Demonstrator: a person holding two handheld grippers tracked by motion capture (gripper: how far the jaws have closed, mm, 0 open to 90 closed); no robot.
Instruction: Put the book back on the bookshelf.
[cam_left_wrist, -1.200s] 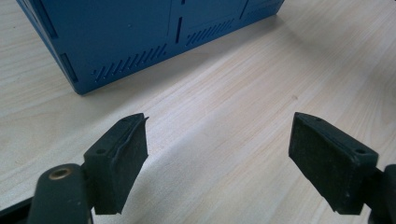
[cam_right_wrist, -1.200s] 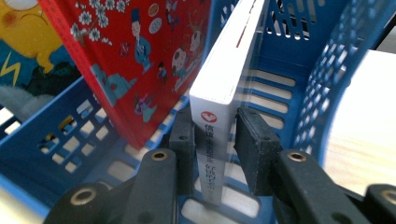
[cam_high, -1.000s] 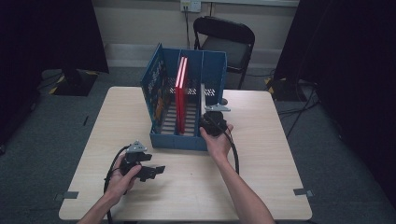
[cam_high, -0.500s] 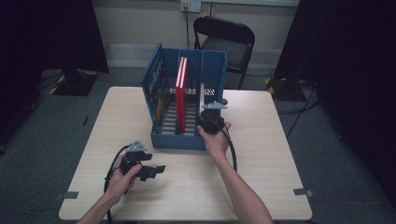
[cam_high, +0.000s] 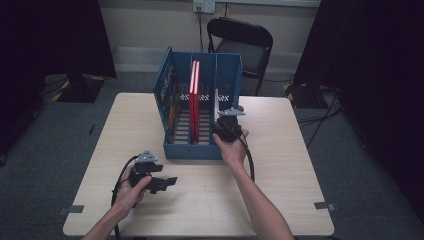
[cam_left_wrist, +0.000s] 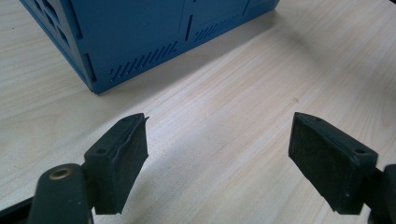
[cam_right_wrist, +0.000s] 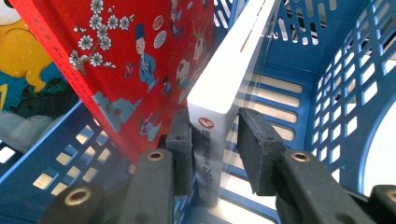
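Note:
A blue slotted file bin (cam_high: 200, 149) stands mid-table with a red book (cam_high: 194, 100) upright in its middle slot. A white book (cam_high: 216, 102) stands in the right slot. My right gripper (cam_high: 220, 126) reaches into the bin's front. In the right gripper view its jaws (cam_right_wrist: 215, 149) straddle the white book's spine (cam_right_wrist: 224, 79). The left pad lies against the spine and a thin gap shows at the right pad. The red book (cam_right_wrist: 140, 60) leans beside it. My left gripper (cam_high: 167, 182) rests low near the table's front left. Its jaws (cam_left_wrist: 217, 163) stand wide open over bare wood.
A picture book with a yellow cartoon cover (cam_right_wrist: 28, 70) sits in the bin's left slot. The bin's corner (cam_left_wrist: 140, 37) is just ahead of the left gripper. A black folding chair (cam_high: 245, 45) stands behind the wooden table (cam_high: 280, 190).

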